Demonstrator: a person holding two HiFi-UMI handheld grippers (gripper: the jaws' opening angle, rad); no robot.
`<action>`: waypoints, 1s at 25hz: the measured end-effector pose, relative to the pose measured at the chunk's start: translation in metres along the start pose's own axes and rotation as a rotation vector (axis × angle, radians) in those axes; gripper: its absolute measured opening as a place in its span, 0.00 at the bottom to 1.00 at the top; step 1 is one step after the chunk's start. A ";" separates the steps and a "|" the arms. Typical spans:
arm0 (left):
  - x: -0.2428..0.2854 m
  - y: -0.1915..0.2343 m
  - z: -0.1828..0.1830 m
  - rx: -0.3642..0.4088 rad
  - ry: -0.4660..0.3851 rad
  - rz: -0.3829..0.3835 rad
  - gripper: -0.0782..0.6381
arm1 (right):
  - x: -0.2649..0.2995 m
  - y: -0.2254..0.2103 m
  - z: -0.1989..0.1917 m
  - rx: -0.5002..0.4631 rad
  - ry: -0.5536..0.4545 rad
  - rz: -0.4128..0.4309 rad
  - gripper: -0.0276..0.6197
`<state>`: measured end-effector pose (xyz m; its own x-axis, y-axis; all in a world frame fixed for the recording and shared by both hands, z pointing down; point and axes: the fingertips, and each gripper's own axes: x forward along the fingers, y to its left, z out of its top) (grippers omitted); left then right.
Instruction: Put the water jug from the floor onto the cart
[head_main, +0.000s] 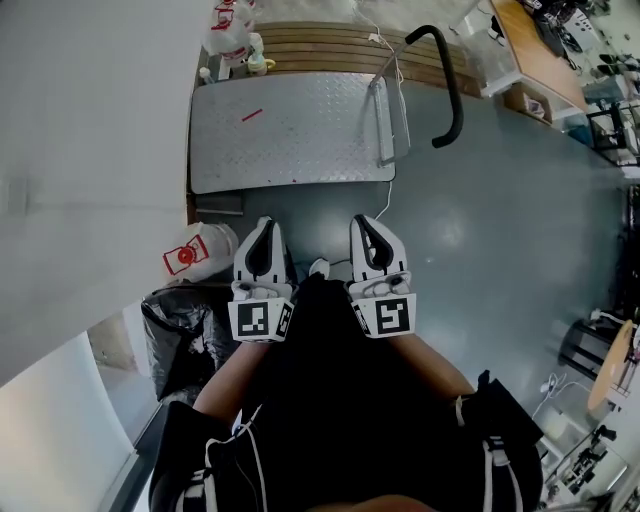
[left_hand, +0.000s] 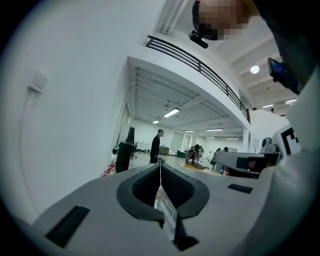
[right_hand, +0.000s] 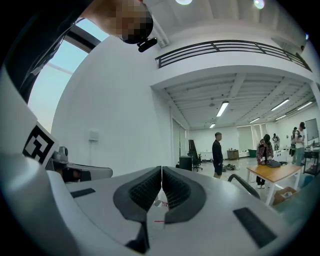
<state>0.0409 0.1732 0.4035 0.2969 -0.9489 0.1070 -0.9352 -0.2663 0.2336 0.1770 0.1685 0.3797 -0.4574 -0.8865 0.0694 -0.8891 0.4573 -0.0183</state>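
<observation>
In the head view a clear water jug (head_main: 203, 252) with a red cap lies on the floor by the white wall, left of my left gripper (head_main: 264, 224). The cart (head_main: 290, 135), a flat deck of grey tread plate with a black handle (head_main: 450, 90), stands just ahead of both grippers. My right gripper (head_main: 366, 220) is level with the left one, a short way to its right. Both point at the cart's near edge with jaws shut and nothing between them, as the left gripper (left_hand: 160, 168) and the right gripper (right_hand: 161, 171) show in their own views.
A black bin bag (head_main: 182, 330) sits at the wall behind the jug. A second clear container with red print (head_main: 230, 28) stands at the cart's far left corner, by wooden slats (head_main: 330, 45). A wooden table (head_main: 540, 50) is far right. People stand far off (right_hand: 218, 155).
</observation>
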 end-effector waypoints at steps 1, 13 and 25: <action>0.002 0.004 0.002 0.001 0.000 -0.001 0.14 | 0.005 0.001 0.000 -0.003 0.005 -0.002 0.07; 0.043 0.075 0.038 -0.023 -0.021 -0.028 0.14 | 0.094 0.038 0.014 -0.056 0.025 0.030 0.07; 0.086 0.161 0.067 -0.039 -0.028 -0.059 0.14 | 0.181 0.069 0.024 -0.070 0.028 -0.029 0.07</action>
<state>-0.0974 0.0372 0.3851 0.3454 -0.9362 0.0653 -0.9078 -0.3157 0.2762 0.0327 0.0381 0.3675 -0.4300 -0.8976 0.0970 -0.8983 0.4361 0.0537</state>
